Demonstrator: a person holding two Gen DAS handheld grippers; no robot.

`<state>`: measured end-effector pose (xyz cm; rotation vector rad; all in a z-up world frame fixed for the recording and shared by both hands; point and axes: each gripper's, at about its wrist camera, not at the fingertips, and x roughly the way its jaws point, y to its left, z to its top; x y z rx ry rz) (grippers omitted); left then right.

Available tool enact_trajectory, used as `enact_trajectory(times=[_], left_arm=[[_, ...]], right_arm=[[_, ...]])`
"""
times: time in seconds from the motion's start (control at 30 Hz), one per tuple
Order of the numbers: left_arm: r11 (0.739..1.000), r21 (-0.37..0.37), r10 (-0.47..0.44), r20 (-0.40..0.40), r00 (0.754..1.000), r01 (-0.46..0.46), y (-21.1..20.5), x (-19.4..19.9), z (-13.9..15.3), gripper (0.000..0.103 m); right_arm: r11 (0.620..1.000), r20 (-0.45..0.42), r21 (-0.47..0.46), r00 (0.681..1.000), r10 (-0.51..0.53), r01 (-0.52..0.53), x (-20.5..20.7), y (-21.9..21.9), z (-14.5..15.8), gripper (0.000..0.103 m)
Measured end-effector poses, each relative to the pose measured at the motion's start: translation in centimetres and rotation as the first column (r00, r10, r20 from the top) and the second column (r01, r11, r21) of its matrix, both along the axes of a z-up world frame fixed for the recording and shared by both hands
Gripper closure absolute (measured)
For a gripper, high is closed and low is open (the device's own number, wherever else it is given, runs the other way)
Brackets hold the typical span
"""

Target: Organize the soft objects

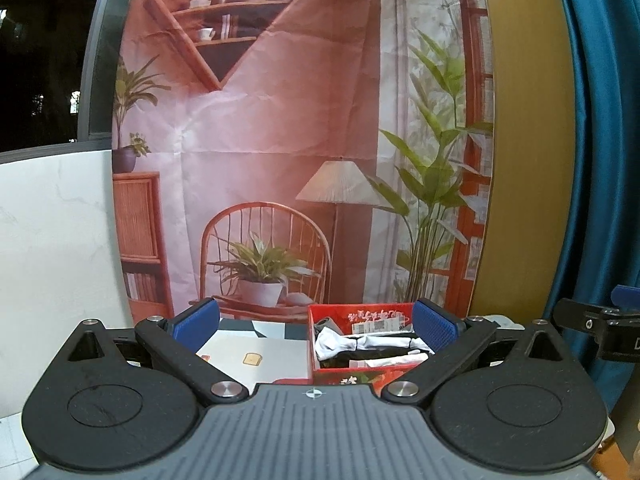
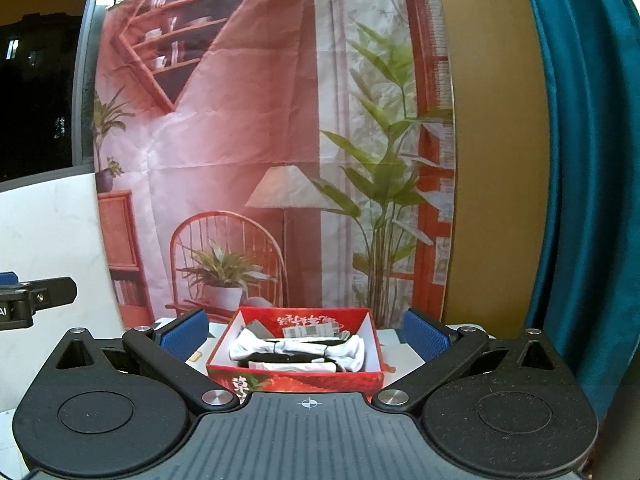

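Holding both tools level and raised above the work surface, you have the left gripper (image 1: 316,326) and the right gripper (image 2: 306,330) spread wide, and neither grips anything; the blue pads (image 1: 198,322) show bare on their inner faces. The red box (image 2: 294,378) sits just ahead of your right fingers, framed squarely between them, which suggests that tool is lined up on it. From the left wrist view the same red box (image 1: 354,374) lies toward the right-hand finger, off centre, so that tool appears to be standing by. Inside the box, rolled white and black socks (image 2: 300,350) lie packed side by side, with a folded white piece (image 2: 292,367) at the near wall and a printed label (image 2: 308,330) against the far wall. The soft items appear already gathered, so the task looks near its end; this is a judgement only. A pale patterned mat (image 1: 256,354) lies ahead between the left fingers, and no loose soft item shows on it. Behind stands a printed backdrop (image 2: 240,140) and a blue curtain (image 2: 580,160). Whether anything remains outside the box cannot be told from these views.
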<state>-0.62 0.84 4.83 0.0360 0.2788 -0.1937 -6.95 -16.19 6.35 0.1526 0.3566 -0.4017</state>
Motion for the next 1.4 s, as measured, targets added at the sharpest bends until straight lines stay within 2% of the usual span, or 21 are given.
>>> enact_trajectory(times=[0.33,1.4], left_arm=[[1.0,-0.002,-0.01,-0.033,0.999,0.01,0.4,0.5,-0.7,0.0],[1.0,-0.003,-0.02,-0.036,0.999,0.02,0.3,0.3,-1.2,0.0]], right_arm=[[1.0,-0.015,0.021,1.0,-0.014,0.015,0.3,-0.4,-0.6,0.0],[1.0,-0.031,0.026,0.999,-0.014,0.014,0.4,-0.4,-1.1,0.0]])
